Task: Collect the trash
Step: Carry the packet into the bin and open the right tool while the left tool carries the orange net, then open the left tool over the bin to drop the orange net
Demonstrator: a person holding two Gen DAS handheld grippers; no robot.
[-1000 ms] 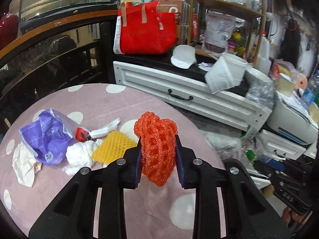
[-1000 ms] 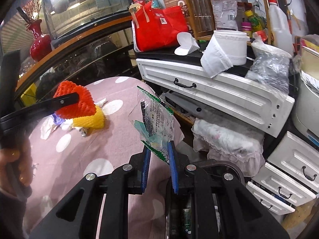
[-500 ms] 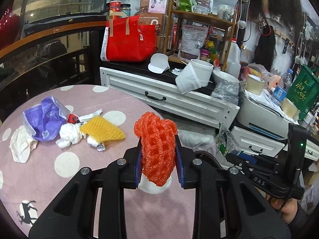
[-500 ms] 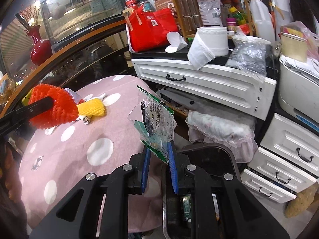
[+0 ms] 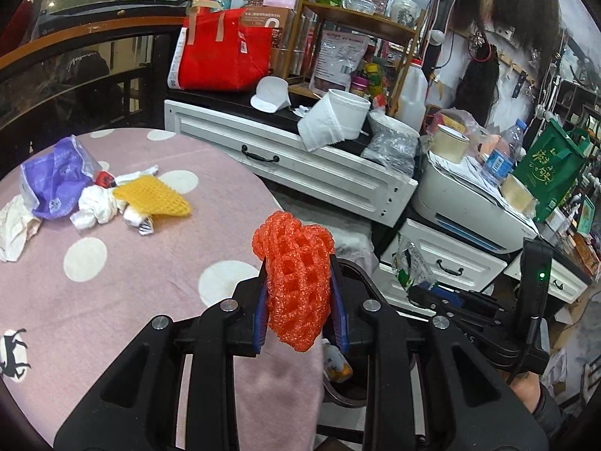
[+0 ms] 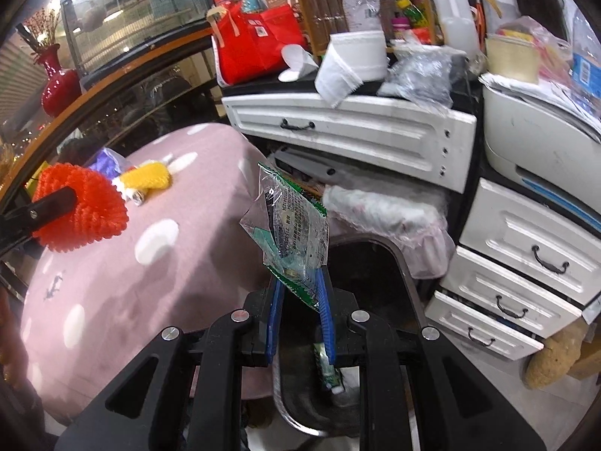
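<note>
Trash half-collected: my left gripper [image 5: 298,306] clamps the orange foam net [image 5: 293,282], my right gripper [image 6: 298,317] a wrapper [image 6: 291,229] above the bin [image 6: 375,263] (some already inside); more scraps [image 5: 94,203] left on the surface [image 5: 112,282].

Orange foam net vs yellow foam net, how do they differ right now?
The orange foam net is clamped in the left gripper, off the table; the yellow foam net lies on it in the trash pile. Orange is bunched thick; yellow lies flatter. Both are mesh fruit sleeves.
</note>
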